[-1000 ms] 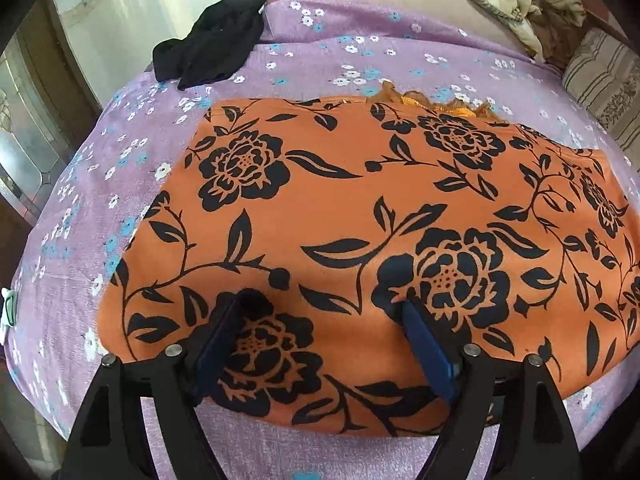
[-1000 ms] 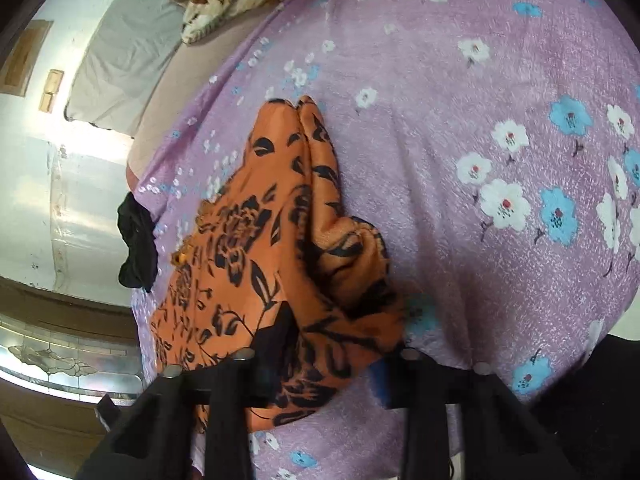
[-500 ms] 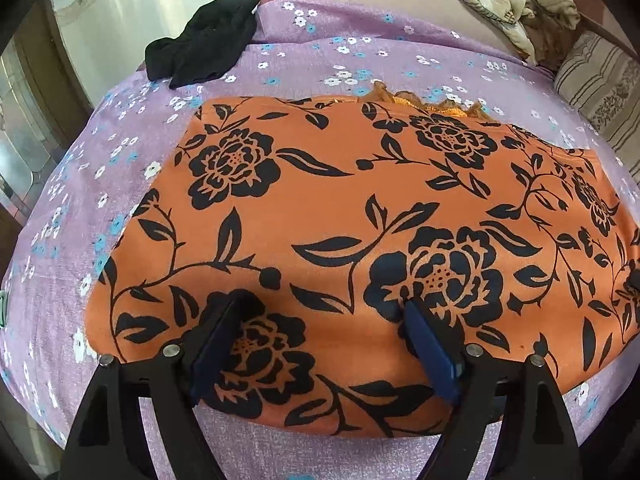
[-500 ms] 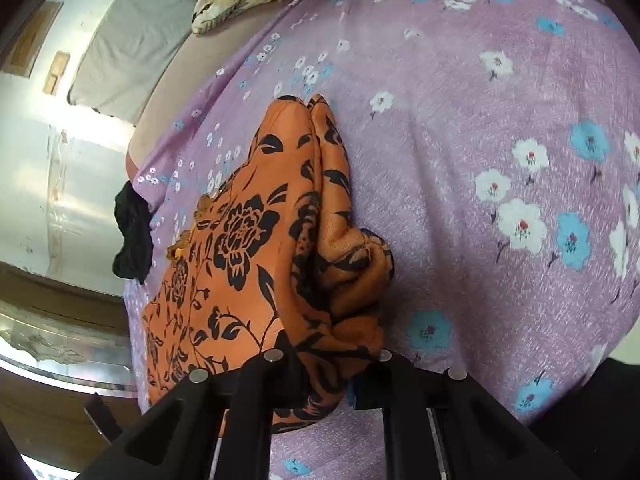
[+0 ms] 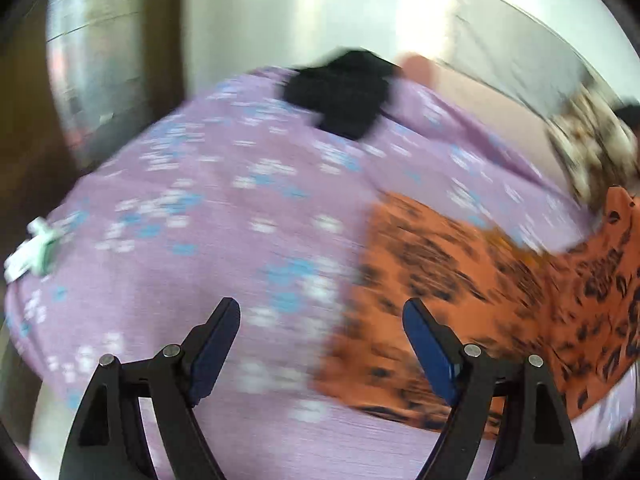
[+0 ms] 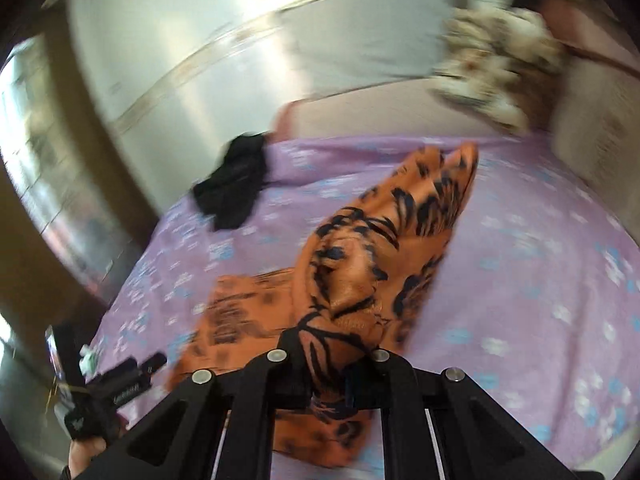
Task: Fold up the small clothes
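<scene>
My right gripper point(image 6: 328, 364) has its jaws closed on a bunched edge of the orange floral garment point(image 6: 360, 264), lifted so the cloth rises in a ridge away from me toward the far side of the bed; its long axis runs from my jaws out to a raised tip, with the rest trailing down onto the sheet to my left; my left gripper point(image 5: 320, 320) has its jaws wide apart, holding nothing, hovering over bare sheet with the garment's flat portion point(image 5: 460, 292) lying to its right, its near edge just beside the right finger. So the right hand is the one that has the cloth, and the left is the nearer to the loose flat end; I judge the fold now turns on carrying the lifted edge across that flat part. The surface is a soft bed under a purple flowered sheet point(image 5: 200, 208); a black garment point(image 5: 340, 96) lies well apart near the far edge; a crumpled patterned blanket point(image 6: 500, 64) sits beyond. Both views are blurred by motion.
</scene>
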`<state>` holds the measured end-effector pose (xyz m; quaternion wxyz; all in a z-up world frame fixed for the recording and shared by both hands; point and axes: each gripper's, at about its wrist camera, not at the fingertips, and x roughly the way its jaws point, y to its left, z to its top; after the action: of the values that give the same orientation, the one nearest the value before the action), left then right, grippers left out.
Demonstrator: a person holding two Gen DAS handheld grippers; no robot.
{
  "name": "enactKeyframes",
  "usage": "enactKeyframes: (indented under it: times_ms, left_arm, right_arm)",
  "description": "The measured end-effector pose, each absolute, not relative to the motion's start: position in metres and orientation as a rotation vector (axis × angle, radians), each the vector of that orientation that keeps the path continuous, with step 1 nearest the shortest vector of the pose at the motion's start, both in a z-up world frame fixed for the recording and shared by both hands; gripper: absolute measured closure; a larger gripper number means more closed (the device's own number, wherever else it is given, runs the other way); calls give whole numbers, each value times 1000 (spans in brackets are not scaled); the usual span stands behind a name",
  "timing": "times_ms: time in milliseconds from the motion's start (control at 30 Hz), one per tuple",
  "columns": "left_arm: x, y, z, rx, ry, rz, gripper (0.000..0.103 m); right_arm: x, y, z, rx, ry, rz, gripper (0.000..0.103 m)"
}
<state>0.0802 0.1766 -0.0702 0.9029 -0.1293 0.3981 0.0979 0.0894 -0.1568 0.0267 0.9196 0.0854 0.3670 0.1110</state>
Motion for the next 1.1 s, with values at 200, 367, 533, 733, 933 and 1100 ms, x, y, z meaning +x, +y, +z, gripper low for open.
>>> enactKeyframes:
  times_ms: [200,367,533,733,933,1100]
  left_arm:
    - [69,246,-110,-462,933,333,21]
    - [63,253,-110,-441,916,328,21]
    - [65,255,-105,-472,901,280,21]
    - [63,258,-105,-487,906,261,21]
    - [61,261,-109,-502,920,249,21]
    - [65,251,-106,-500,905,180,21]
  right_arm:
    - [132,-19,-67,-14,1007,381,92]
    - [138,-2,-94,-5,1088,376,92]
    - [129,-10,-19,49,891,357,92]
    - [120,26,-42,26,914,402,92]
    - [110,47,-107,-66,1037,426,86]
    - [106,56,-104,-57,1040,508,38]
